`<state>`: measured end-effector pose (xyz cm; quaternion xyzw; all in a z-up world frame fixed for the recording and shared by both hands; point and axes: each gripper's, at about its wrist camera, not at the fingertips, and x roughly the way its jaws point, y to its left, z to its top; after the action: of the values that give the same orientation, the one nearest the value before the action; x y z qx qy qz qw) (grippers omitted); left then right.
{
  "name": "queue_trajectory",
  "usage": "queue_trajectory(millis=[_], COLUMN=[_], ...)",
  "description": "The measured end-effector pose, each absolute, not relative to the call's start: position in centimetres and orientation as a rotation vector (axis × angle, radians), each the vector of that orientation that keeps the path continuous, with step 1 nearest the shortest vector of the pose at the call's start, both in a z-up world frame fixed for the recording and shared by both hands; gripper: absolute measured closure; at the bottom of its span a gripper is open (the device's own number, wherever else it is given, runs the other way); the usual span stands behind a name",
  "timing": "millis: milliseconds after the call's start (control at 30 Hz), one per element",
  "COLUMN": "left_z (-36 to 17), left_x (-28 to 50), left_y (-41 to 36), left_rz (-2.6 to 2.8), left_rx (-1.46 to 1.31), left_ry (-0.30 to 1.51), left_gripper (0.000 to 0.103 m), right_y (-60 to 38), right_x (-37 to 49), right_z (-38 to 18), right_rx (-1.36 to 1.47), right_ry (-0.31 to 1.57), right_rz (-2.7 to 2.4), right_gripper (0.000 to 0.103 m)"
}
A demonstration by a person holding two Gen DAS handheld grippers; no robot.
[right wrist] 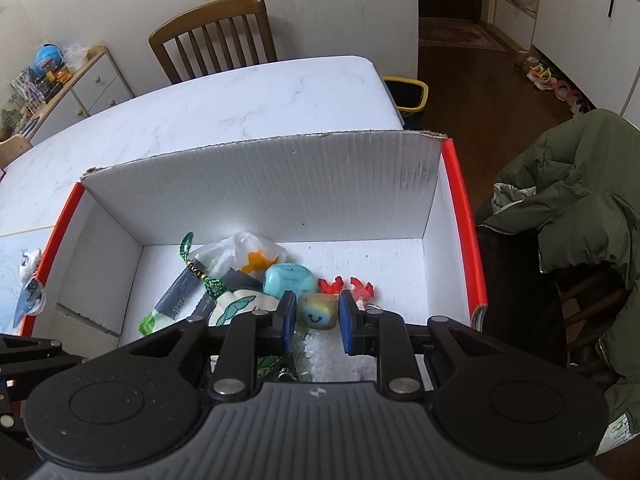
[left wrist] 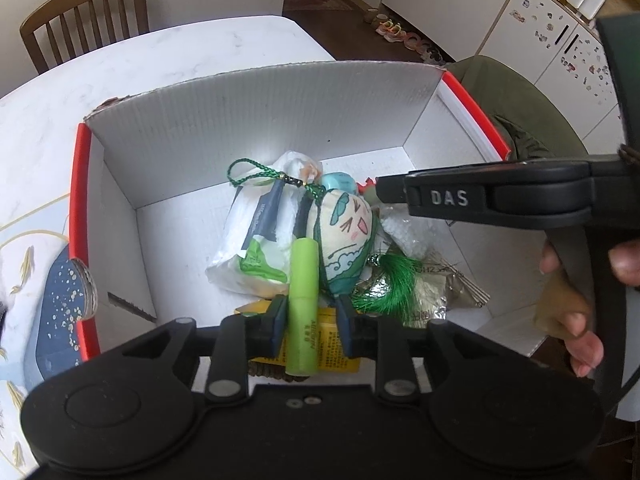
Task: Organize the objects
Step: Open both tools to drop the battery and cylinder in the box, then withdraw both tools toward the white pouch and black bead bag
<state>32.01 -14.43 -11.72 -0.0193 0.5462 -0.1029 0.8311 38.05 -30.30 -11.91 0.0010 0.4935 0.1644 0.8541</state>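
Mostly done: box (right wrist: 256, 184) mid-frame on white marble table (right wrist: 248, 100) already holding tissue pack (left wrist: 256, 248), plush charm (left wrist: 344, 236), blue case (right wrist: 286, 278), red crabs (right wrist: 344, 286). Left gripper (left wrist: 312, 316) over box, part open around green tube (left wrist: 303, 304), grip slack or not, cannot tell. Right gripper (right wrist: 316, 318) part open, smiley cube (right wrist: 318, 312) between pads, contact unclear. Both drops left. Wooden chair (right wrist: 216, 36) upper left, cabinets, jacket right.

Raised "DAS" on the right gripper's (left wrist: 500, 196) black body, beyond the fingers; possibly "ZH" on crinkled foil (left wrist: 432, 280) nearby.
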Motion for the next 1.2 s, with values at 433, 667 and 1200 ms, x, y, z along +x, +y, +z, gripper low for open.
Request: queue_trajectory(millis=[433, 667, 1200], left_z=[-9.4, -7.4, -2.7], left_x=[30.4, 28.9, 25.3], left_y=[-13.8, -12.4, -4.2], left_rz=[-0.233, -0.245, -0.216], left_rx=[-0.085, -0.112, -0.133], left_ry=[1.074, 1.006, 0.844], left_gripper=[0.050, 0.042, 0.023], right_y=[-31.2, -31.1, -28.0], right_x=[35.9, 34.2, 29.3], right_z=[-9.6, -7.3, -3.1], right_rx=[0.004, 0.006, 0.039], right_ry=[0.997, 0.945, 0.848], right_rz=[0.372, 0.396, 0.407], right_gripper=[0.076, 0.073, 0.042])
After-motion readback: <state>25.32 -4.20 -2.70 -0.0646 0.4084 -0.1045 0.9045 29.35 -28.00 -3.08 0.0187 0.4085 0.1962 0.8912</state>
